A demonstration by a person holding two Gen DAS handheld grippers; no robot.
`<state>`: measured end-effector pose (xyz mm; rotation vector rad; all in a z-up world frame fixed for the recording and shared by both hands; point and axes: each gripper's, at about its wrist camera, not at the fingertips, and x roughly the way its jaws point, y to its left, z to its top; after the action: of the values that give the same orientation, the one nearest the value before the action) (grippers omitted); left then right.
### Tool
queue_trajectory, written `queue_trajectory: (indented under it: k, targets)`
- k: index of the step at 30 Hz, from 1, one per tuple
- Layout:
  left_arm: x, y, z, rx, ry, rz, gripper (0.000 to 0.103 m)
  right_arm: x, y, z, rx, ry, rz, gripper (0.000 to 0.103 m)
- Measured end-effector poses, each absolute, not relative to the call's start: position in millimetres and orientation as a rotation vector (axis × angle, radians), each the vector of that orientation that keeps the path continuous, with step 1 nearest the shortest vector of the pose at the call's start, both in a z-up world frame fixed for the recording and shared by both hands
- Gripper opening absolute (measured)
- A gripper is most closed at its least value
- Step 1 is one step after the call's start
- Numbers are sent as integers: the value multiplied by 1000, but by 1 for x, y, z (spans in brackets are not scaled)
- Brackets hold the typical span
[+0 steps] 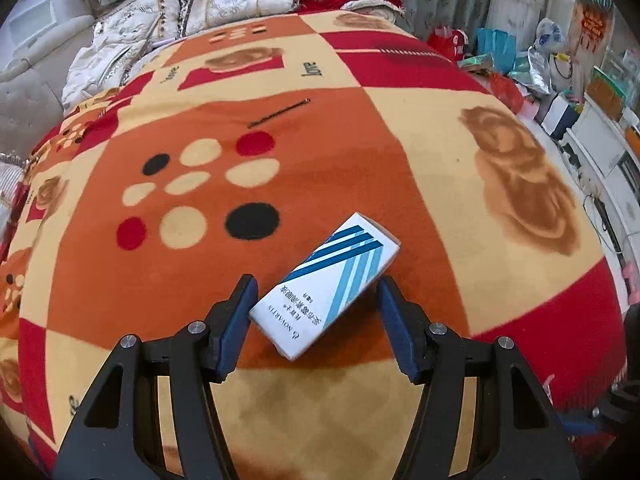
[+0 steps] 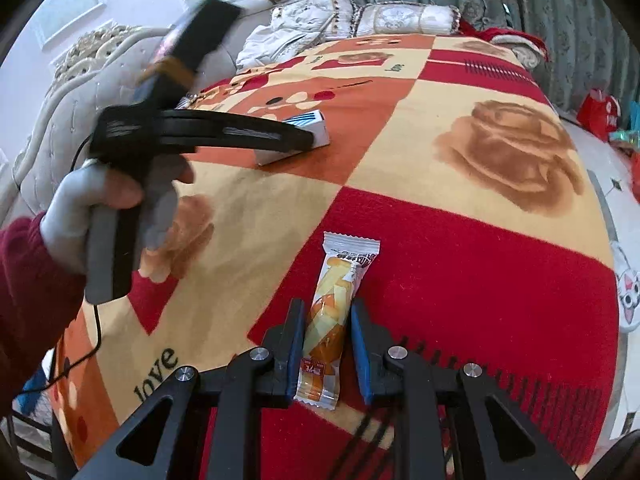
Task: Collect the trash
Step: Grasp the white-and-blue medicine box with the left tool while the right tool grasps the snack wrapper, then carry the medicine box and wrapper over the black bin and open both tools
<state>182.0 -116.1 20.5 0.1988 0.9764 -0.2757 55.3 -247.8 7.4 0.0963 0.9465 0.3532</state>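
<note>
Blue-padded fingers (image 1: 240, 320) of the left gripper (image 1: 316, 286) stand apart, straddling a flat cardboard box (image 1: 326, 286) – white, blue diagonal stripes, lying skewed on the fuzzy blanket (image 1: 420, 152), pads not pressing it. Right gripper (image 2: 324, 308) is clamped on a crinkly plastic snack wrapper (image 2: 334, 320) – long, narrow, orange and white, lying on a red square of the patchwork blanket. Gloved hand (image 2: 104, 208) grips the left tool's handle.
</note>
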Motion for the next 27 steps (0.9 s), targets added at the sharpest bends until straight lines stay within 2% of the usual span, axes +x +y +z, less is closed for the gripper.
queue_trajectory:
  k: [1, 2, 3, 5, 27]
  targets:
    - [182, -116, 20, 190, 978, -272, 58, 55, -247, 7, 91, 941, 351, 22]
    - [181, -115, 21, 175, 977, -270, 46, 55, -246, 7, 90, 938, 349, 22]
    - [178, -114, 22, 160, 979, -275, 40, 54, -246, 7, 89, 937, 347, 22]
    - [169, -113, 27, 152, 980, -274, 36, 52, -245, 9, 86, 935, 341, 21]
    - [-30, -117, 59, 72, 939, -293, 35, -46, -254, 39, 126, 896, 309, 19]
